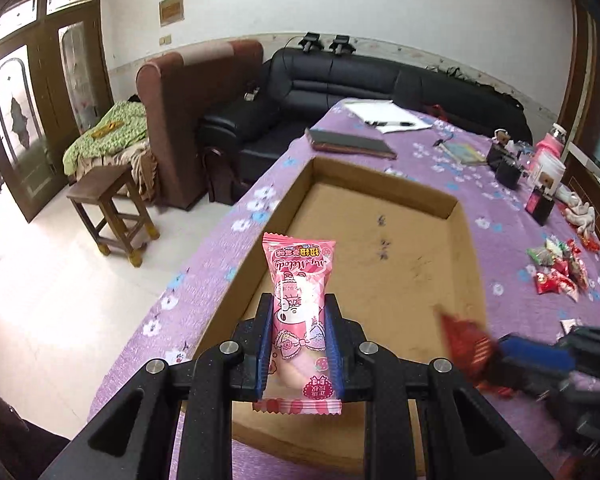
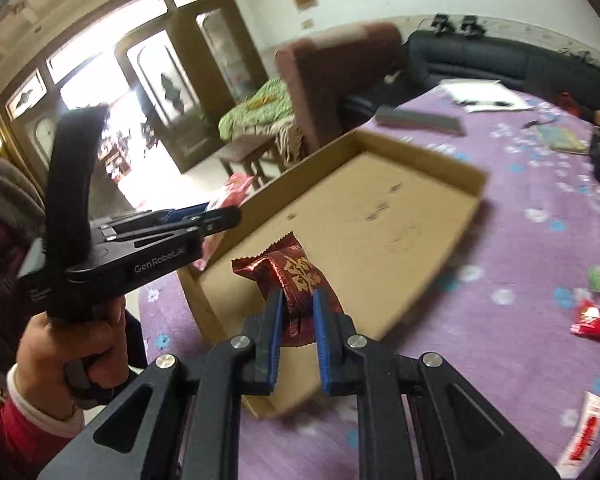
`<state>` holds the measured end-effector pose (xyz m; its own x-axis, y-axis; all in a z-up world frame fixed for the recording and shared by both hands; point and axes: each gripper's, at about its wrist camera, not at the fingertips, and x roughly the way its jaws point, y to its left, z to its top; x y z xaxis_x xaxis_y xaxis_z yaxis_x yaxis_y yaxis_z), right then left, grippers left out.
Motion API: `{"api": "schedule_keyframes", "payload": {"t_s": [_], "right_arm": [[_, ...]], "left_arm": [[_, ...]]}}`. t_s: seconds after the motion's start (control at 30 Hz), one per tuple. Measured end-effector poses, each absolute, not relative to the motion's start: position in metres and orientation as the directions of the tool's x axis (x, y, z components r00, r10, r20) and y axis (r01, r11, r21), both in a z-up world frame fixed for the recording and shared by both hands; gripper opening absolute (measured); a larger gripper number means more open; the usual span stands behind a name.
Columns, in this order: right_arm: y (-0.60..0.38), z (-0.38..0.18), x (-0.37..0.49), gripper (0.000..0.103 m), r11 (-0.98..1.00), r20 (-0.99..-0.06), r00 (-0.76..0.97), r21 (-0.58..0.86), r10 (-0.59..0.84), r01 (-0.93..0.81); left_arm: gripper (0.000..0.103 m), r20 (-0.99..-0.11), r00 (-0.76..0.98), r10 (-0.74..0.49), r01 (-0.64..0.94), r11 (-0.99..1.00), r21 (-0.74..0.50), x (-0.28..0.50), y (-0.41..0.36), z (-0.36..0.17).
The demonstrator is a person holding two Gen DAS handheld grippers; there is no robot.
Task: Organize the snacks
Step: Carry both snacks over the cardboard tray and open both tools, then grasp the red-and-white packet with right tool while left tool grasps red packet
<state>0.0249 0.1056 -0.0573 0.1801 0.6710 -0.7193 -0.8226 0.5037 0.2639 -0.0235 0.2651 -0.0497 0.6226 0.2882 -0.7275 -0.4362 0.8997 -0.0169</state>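
My left gripper (image 1: 299, 300) is shut on a pink My Melody snack packet (image 1: 298, 312) and holds it upright over the near left part of a shallow cardboard box (image 1: 456, 216). My right gripper (image 2: 296, 296) is shut on a dark red snack packet (image 2: 290, 276) above the box's near end (image 2: 476, 188). In the left wrist view the right gripper (image 1: 500, 354) and its red packet (image 1: 466, 340) show blurred at the lower right. In the right wrist view the left gripper (image 2: 224, 212) shows at the left, held by a hand. The box floor is bare.
A pile of red and green snack packets (image 1: 556, 268) lies on the purple flowered tablecloth (image 1: 228, 248) right of the box; more packets (image 2: 594, 314) show in the right wrist view. A dark book (image 1: 352, 142), papers (image 1: 388, 114), and small items (image 1: 540, 168) lie beyond. A stool (image 1: 108, 208) stands left.
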Motion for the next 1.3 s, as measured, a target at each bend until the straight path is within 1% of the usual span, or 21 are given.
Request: {"api": "schedule_keyframes", "payload": {"t_s": [0.17, 0.3, 0.33, 0.37, 0.4, 0.43, 0.47, 0.53, 0.57, 0.63, 0.7, 0.73, 0.83, 1.03, 1.2, 1.3], "right_arm": [[0.13, -0.08, 0.019, 0.015, 0.513, -0.77, 0.182, 0.211, 0.611, -0.832], [0.131, -0.083, 0.02, 0.016, 0.523, -0.784, 0.174, 0.215, 0.596, -0.825], [0.13, -0.082, 0.021, 0.021, 0.526, -0.783, 0.178, 0.213, 0.596, -0.823], [0.128, -0.081, 0.021, 0.024, 0.532, -0.782, 0.188, 0.207, 0.594, -0.821], [0.125, -0.081, 0.023, 0.03, 0.535, -0.782, 0.193, 0.203, 0.592, -0.82], [0.122, -0.078, 0.022, 0.033, 0.536, -0.777, 0.199, 0.202, 0.597, -0.819], [0.118, -0.076, 0.022, 0.034, 0.537, -0.773, 0.202, 0.204, 0.602, -0.818], [0.104, -0.067, 0.021, 0.039, 0.549, -0.757, 0.223, 0.207, 0.614, -0.81], [0.096, -0.061, 0.02, 0.041, 0.556, -0.748, 0.238, 0.204, 0.619, -0.806], [0.071, -0.051, 0.02, 0.057, 0.592, -0.731, 0.293, 0.185, 0.617, -0.785], [0.043, -0.045, 0.023, 0.062, 0.635, -0.714, 0.352, 0.167, 0.606, -0.754], [0.025, -0.042, 0.025, 0.062, 0.667, -0.71, 0.385, 0.159, 0.59, -0.728], [-0.027, -0.042, 0.033, 0.062, 0.756, -0.705, 0.479, 0.123, 0.522, -0.643], [-0.105, -0.052, 0.049, 0.062, 0.874, -0.728, 0.581, 0.05, 0.363, -0.484], [-0.131, -0.067, 0.059, 0.063, 0.905, -0.748, 0.588, 0.04, 0.308, -0.423], [-0.127, -0.076, 0.064, 0.062, 0.904, -0.757, 0.576, 0.045, 0.309, -0.426]], "left_arm": [[0.025, -0.749, 0.605, 0.268, -0.419, 0.908, -0.014, -0.02, 0.266, -0.065], [0.026, -0.762, 0.594, 0.259, -0.418, 0.908, -0.017, -0.017, 0.267, -0.07], [0.027, -0.762, 0.593, 0.26, -0.419, 0.908, -0.016, -0.017, 0.268, -0.07], [0.032, -0.76, 0.594, 0.262, -0.418, 0.908, -0.014, -0.017, 0.267, -0.069], [0.038, -0.758, 0.596, 0.265, -0.42, 0.907, -0.013, -0.017, 0.267, -0.068], [0.059, -0.753, 0.598, 0.276, -0.426, 0.905, -0.006, -0.018, 0.266, -0.066], [0.076, -0.745, 0.602, 0.287, -0.43, 0.903, 0.0, -0.02, 0.265, -0.063], [0.084, -0.722, 0.622, 0.305, -0.437, 0.9, 0.003, -0.025, 0.264, -0.056], [0.085, -0.715, 0.629, 0.306, -0.439, 0.899, -0.002, -0.027, 0.263, -0.052], [0.086, -0.703, 0.646, 0.297, -0.439, 0.898, -0.024, -0.029, 0.262, -0.043], [0.089, -0.692, 0.663, 0.284, -0.432, 0.901, -0.044, -0.029, 0.257, -0.037], [0.091, -0.686, 0.673, 0.278, -0.427, 0.903, -0.053, -0.029, 0.253, -0.034], [0.092, -0.671, 0.7, 0.244, -0.387, 0.92, -0.07, -0.023, 0.233, -0.027], [0.093, -0.67, 0.721, 0.178, -0.299, 0.952, -0.068, -0.001, 0.188, -0.023], [0.098, -0.679, 0.719, 0.149, -0.244, 0.969, -0.046, 0.013, 0.151, -0.024], [0.099, -0.689, 0.713, 0.132, -0.208, 0.978, -0.028, 0.024, 0.131, -0.027]]}}
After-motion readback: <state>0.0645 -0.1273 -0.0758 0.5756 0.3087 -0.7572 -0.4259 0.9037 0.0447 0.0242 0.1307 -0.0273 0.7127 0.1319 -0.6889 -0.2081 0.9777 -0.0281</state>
